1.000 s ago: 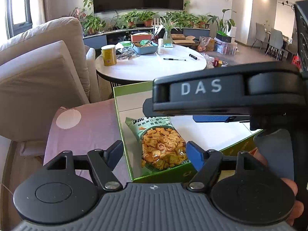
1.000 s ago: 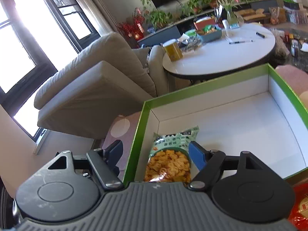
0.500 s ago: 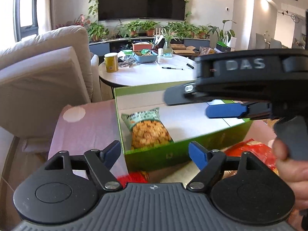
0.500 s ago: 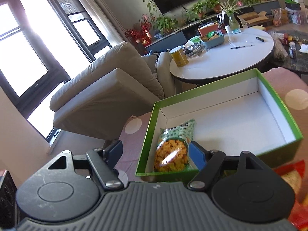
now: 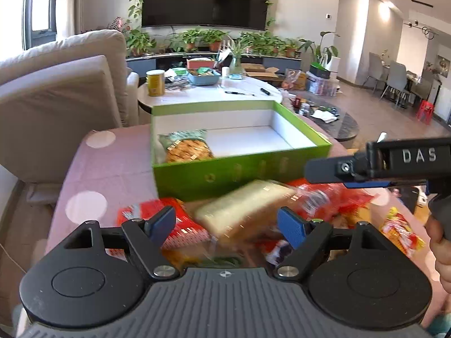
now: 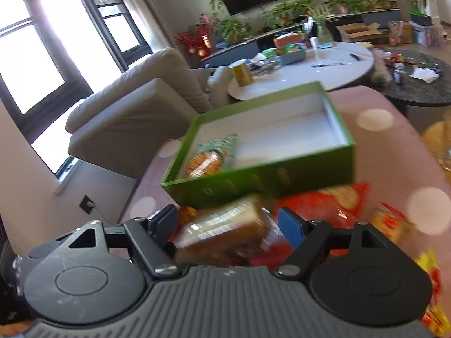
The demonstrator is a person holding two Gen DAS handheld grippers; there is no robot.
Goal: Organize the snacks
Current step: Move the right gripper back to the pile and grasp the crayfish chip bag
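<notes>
Both grippers spread wide over a heap of snack packets on the pink dotted tablecloth [image 5: 112, 166]: the left gripper [image 5: 227, 222] and the right gripper [image 6: 227, 221] each hang above a clear-wrapped bread packet [image 5: 245, 202], gripping nothing; red snack bags [image 5: 332, 197] lie around it; just beyond, the green box [image 5: 239, 169] holds one green-topped snack bag [image 5: 184, 148] at its left end
</notes>
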